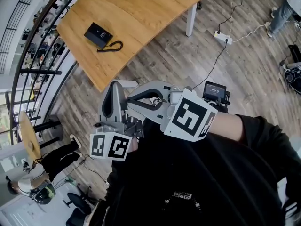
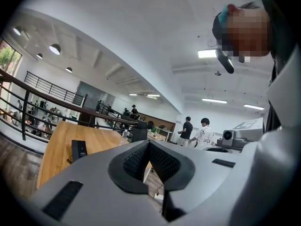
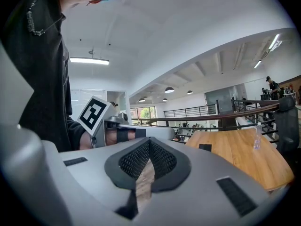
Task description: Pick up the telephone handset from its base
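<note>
The black telephone (image 1: 98,34) lies on the wooden table (image 1: 141,8), far ahead of both grippers, with its coiled cord (image 1: 113,46) curling off its near side. The handset appears to rest on the base. The phone shows small in the left gripper view (image 2: 79,149) and in the right gripper view (image 3: 204,147). My left gripper (image 1: 116,84) and right gripper (image 1: 133,97) are held close to my body over the floor, side by side. In their own views the left gripper (image 2: 148,143) and the right gripper (image 3: 149,141) are each shut, with nothing between the pads.
A power strip (image 1: 222,36) and its cables lie on the plank floor beside the white table leg (image 1: 190,20). A small black device (image 1: 215,91) sits on the floor by my right arm. A black railing (image 1: 37,55) runs left of the table. A bottle (image 3: 257,138) stands on the table.
</note>
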